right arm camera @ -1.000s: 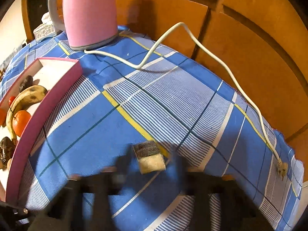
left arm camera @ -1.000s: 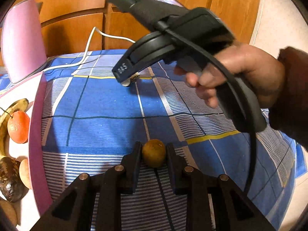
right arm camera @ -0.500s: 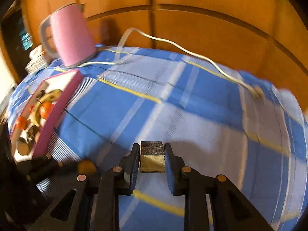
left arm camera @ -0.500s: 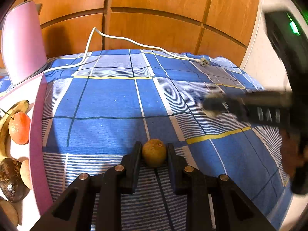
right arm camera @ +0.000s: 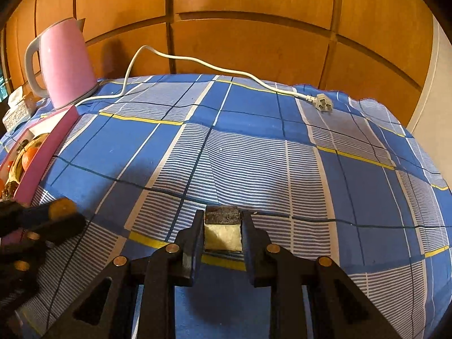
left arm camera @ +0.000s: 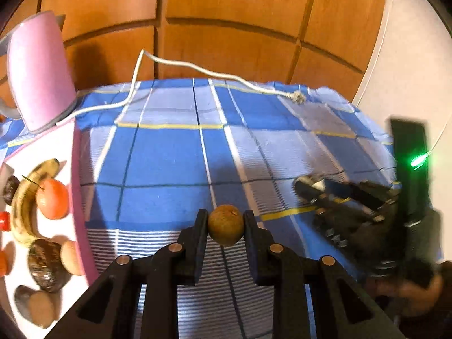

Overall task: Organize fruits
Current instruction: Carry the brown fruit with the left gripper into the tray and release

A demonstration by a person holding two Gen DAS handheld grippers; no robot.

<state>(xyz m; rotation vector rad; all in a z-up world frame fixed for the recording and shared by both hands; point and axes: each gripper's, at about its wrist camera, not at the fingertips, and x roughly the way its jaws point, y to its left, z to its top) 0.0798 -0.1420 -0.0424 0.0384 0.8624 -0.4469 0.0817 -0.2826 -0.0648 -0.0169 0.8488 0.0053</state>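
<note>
My left gripper [left arm camera: 225,217] is shut on a small round brown fruit [left arm camera: 226,227] and holds it just above the blue checked cloth [left arm camera: 169,155]. At the left stands the pink-rimmed white tray [left arm camera: 80,197] with a banana [left arm camera: 26,197], an orange fruit [left arm camera: 52,200] and several darker fruits. My right gripper [right arm camera: 222,220] is shut on a small block [right arm camera: 223,236], dark on top and pale below. The left wrist view shows the right gripper [left arm camera: 306,188] blurred at the right, in a person's hand. The left gripper [right arm camera: 63,212] with its fruit shows at the right wrist view's left edge.
A pink kettle [right arm camera: 65,62] stands at the table's far left corner. Its white cord [right arm camera: 197,62] trails along the back to a loose plug [right arm camera: 323,102]. A tissue box [right arm camera: 17,110] sits behind the tray [right arm camera: 48,152]. Wooden panels close off the back.
The right gripper swung from the far middle of the table across to the right with its block and rolled level. The left gripper rose a little, still holding the brown fruit.
</note>
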